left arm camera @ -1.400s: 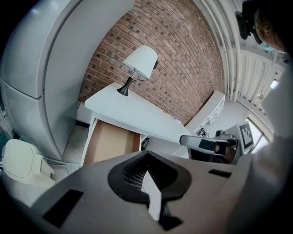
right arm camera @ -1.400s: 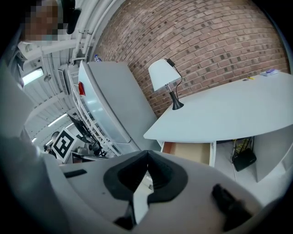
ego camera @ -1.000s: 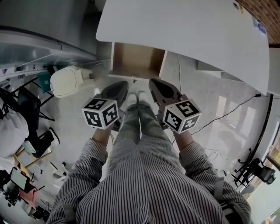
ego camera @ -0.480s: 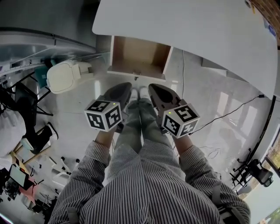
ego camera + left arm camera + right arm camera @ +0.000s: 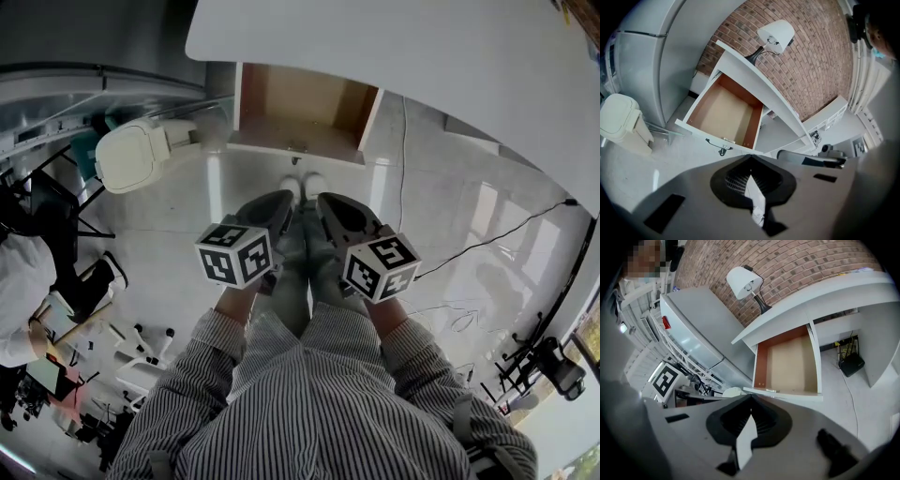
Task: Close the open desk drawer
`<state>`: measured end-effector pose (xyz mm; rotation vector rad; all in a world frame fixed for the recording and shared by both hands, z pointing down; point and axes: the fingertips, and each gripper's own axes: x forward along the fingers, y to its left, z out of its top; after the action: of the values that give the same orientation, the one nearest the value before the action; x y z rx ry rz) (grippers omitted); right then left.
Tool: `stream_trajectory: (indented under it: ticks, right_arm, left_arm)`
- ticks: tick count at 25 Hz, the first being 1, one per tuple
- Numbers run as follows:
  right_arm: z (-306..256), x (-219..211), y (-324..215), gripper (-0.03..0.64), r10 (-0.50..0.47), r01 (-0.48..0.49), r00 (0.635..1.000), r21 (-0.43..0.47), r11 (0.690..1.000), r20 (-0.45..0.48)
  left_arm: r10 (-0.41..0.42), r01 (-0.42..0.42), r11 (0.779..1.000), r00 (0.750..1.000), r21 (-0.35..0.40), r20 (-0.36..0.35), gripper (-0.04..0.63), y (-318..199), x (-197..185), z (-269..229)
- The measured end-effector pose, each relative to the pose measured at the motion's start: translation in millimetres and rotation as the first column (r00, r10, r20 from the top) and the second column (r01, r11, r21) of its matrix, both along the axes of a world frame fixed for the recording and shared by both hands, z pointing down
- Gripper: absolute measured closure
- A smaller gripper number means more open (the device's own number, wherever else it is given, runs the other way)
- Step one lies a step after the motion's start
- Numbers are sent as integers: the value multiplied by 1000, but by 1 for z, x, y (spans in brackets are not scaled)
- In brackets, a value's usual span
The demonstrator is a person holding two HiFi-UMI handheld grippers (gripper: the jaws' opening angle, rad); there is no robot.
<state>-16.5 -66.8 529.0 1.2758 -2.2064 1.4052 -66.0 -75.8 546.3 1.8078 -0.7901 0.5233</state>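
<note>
Head view: one drawer [image 5: 298,114] stands pulled out toward you from under the left end of the one desk [image 5: 422,66], and it looks empty. You hold two grippers side by side above your legs: the left gripper [image 5: 284,197] and the right gripper [image 5: 322,199]. Both are well short of the drawer front and touch nothing. One bin [image 5: 131,155] stands on the floor to the drawer's left.

Left gripper view: the jaws meet at their tips with nothing between them. The drawer [image 5: 726,112] lies ahead and slightly left. A small handle [image 5: 721,146] shows on its near front panel. One lamp [image 5: 776,33] stands on the desk.

Right gripper view: these jaws are pressed together too, and are empty. The drawer [image 5: 790,362] lies ahead and to the right, with its front edge facing you.

As I judge it, you are on the approach and the push has not begun. Next, bring a closed tip to the front panel near its middle. Then press straight away from you so the drawer slides in square.
</note>
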Motion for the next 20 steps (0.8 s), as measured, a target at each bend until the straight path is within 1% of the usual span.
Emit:
stream_trajectory:
  ticks: [5,9,14,20]
  right_arm:
    - [21,-8,12,600,0,1,1000,-40,999,10]
    - [39,-8,17,600,20,-19,1000,-74,997,15]
    - [59,-7,18,600,41,-40,999,-96,995,11]
    - [86,1,14,600,85,-83,996,-125,989,11]
  left_arm:
    - [18,-17,999,1000,-40,14,583,16,-1,22]
    - [18,-17,998,1000,-66,13,584,21,1,39]
    - [16,-16,997,1000,-79,1,583,20,11,56]
    - [4,-2,997,1000,-78,27,583,16,8,80]
